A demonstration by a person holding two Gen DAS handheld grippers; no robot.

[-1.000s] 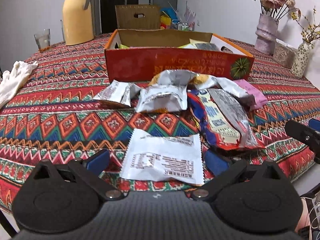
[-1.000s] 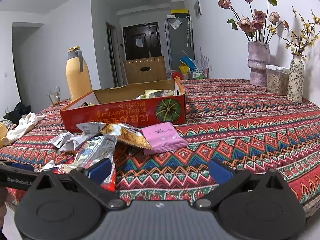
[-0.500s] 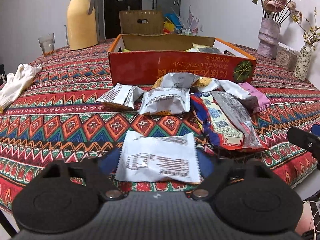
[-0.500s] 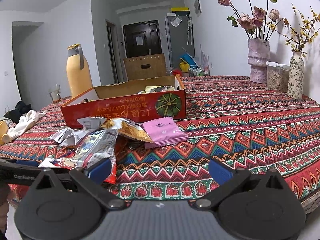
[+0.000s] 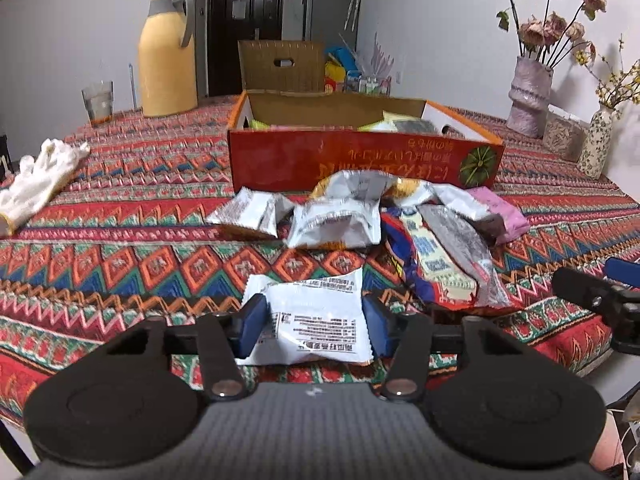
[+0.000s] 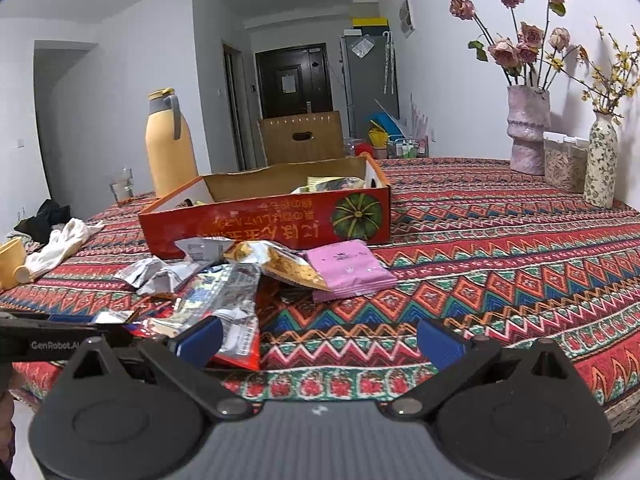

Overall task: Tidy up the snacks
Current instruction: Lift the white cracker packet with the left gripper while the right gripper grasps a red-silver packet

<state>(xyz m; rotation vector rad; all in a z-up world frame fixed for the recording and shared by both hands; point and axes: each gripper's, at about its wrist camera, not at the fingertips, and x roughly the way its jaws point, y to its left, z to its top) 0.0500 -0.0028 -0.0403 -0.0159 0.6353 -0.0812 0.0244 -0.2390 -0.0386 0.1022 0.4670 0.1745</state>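
My left gripper is shut on a white snack packet, which bulges between the blue pads just above the table's near edge. Beyond it lies a pile of snack packets, silver, red-blue and pink, in front of an open red cardboard box that holds several packets. My right gripper is open and empty near the table's front edge. In its view the pile lies ahead to the left, with a pink packet before the box.
A yellow thermos and a glass stand at the back left. A white glove lies at the left. Two vases with flowers and a jar stand at the right. The table has a patterned cloth.
My left gripper has closed on the white packet and lifted it slightly; the packet now crumples between the pads. The right gripper has stayed open and shifted only a little.
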